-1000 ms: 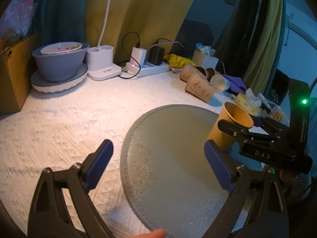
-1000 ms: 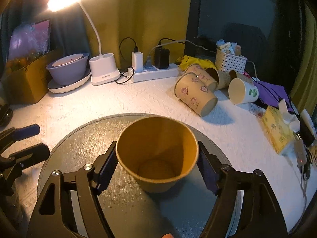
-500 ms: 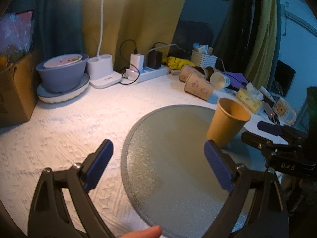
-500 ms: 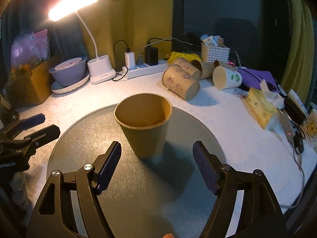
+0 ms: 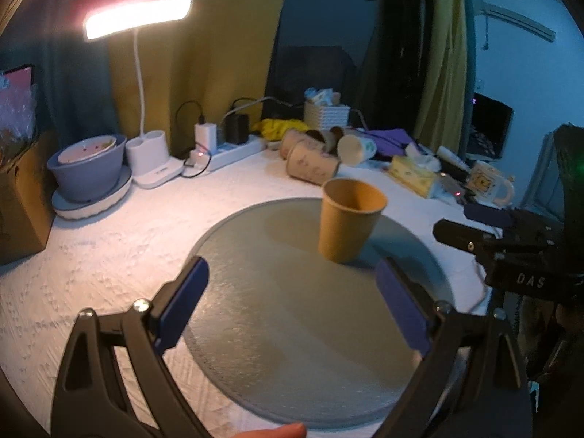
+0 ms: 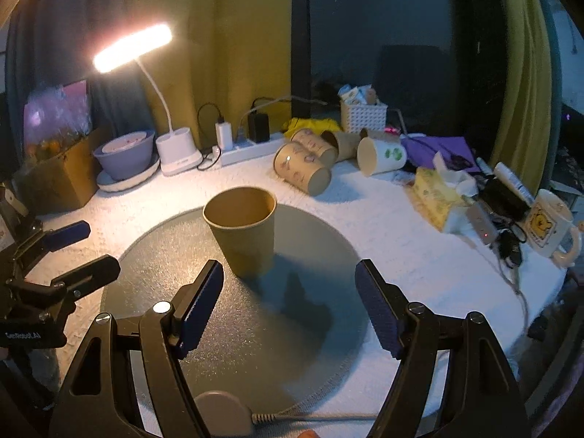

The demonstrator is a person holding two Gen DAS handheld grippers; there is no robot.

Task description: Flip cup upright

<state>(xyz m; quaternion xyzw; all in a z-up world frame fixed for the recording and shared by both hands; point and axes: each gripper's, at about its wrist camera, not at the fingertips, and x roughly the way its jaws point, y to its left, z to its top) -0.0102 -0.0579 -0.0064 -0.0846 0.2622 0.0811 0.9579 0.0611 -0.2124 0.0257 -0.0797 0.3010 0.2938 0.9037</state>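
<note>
1. The cup (image 6: 241,231) stands upright, mouth up, on the round grey mat (image 6: 255,328), toward the mat's far side.
2. Nothing touches the cup; its shadow falls across the mat toward the right gripper.
3. The right gripper (image 6: 288,306) hangs just in front of the cup with its 2 blue pads spread wide, released and empty.
4. The left gripper (image 5: 292,310) sits over the mat's near left part, also spread wide and holding nothing.
5. In the left view the cup (image 5: 348,219) is just beyond the gripper's right pad.
6. Step in hand, as I judge it: the flip looks done and the cup is let go.
7. The next move likely calls only for drawing both grippers clear without nudging the cup.
8. Behind the mat, several other cups (image 6: 304,171) lie on their sides near a power strip (image 6: 248,149), and a lamp (image 6: 135,51) lights the table (image 6: 401,226).
</note>
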